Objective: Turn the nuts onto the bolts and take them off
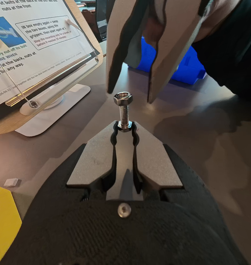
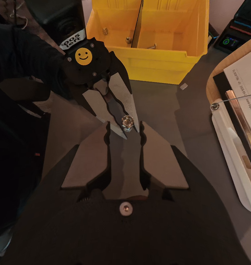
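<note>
Left gripper (image 1: 124,126) clenched on bolt (image 1: 123,114) head, shank upright so nut (image 1: 123,98) at thread tip stays reachable. Right gripper (image 1: 129,96) spread, straddling nut from 12 o'clock, not touching. Yellow bin (image 2: 157,63) at 12 in right wrist view.

Bolt head (image 1: 124,128) hidden in left tool (image 1: 124,126); yellow bin (image 1: 1,223) cropped.
</note>
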Demonstrator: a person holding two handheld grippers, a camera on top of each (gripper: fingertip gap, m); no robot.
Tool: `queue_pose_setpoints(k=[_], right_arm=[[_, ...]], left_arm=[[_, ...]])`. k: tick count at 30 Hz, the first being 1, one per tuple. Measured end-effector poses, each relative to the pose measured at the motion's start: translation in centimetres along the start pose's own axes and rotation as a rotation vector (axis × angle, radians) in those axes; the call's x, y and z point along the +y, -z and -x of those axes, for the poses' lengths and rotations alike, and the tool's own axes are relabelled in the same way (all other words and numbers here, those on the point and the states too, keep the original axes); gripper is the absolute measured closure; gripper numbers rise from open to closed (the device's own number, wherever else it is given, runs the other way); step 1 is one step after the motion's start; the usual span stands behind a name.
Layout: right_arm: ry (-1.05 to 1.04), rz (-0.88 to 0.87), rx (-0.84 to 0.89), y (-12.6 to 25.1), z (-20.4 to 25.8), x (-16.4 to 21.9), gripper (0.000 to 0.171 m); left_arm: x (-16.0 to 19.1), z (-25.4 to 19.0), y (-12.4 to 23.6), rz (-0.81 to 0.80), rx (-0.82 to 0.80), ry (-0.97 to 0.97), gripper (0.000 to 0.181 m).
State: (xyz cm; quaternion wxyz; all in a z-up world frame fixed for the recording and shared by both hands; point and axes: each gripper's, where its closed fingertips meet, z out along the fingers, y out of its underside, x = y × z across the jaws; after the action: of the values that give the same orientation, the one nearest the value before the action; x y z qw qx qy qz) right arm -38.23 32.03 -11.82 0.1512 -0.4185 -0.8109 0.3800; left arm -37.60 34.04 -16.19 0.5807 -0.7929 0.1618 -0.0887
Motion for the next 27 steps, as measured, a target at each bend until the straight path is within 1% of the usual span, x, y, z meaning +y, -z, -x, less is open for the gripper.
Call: queue_pose_setpoints(k=[3,6,9,10,12,15,18,23,27], right_arm=[[0.018,-0.085,0.030,0.6,-0.1,-0.2,0.117],[0.007,-0.182,0.026,0.8,0.3,0.2,0.113],[-0.018,-0.326,0.029,1.1,0.8,0.1,0.113],[-0.030,-0.367,0.006,1.3,1.1,-0.1,0.112],[-0.050,-0.425,-0.016,1.5,1.5,-0.2,0.112],[-0.055,-0.486,0.007,2.1,1.5,-0.3,0.113],[-0.045,-0.510,-0.015,2.3,2.4,-0.1,0.117],[-0.028,-0.502,0.012,1.9,2.8,-0.1,0.117],[-0.024,-0.498,-0.016,1.7,3.4,-0.2,0.118]], left_arm=[[-0.2,0.2,0.2,-0.028,0.012,0.014,0.165],[-0.6,-0.1,0.3,-0.052,0.033,0.023,0.164],[-0.8,-0.7,0.3,-0.064,0.063,0.019,0.164],[-0.9,-1.1,0.3,-0.075,0.083,0.021,0.164],[-1.3,-1.6,0.4,-0.099,0.113,0.025,0.164],[-1.5,-1.6,0.6,-0.105,0.101,0.011,0.164],[-1.5,-1.4,0.6,-0.105,0.080,-0.002,0.164],[-1.3,-1.5,0.4,-0.092,0.072,-0.009,0.164],[-1.1,-1.4,0.3,-0.081,0.065,-0.012,0.164]])
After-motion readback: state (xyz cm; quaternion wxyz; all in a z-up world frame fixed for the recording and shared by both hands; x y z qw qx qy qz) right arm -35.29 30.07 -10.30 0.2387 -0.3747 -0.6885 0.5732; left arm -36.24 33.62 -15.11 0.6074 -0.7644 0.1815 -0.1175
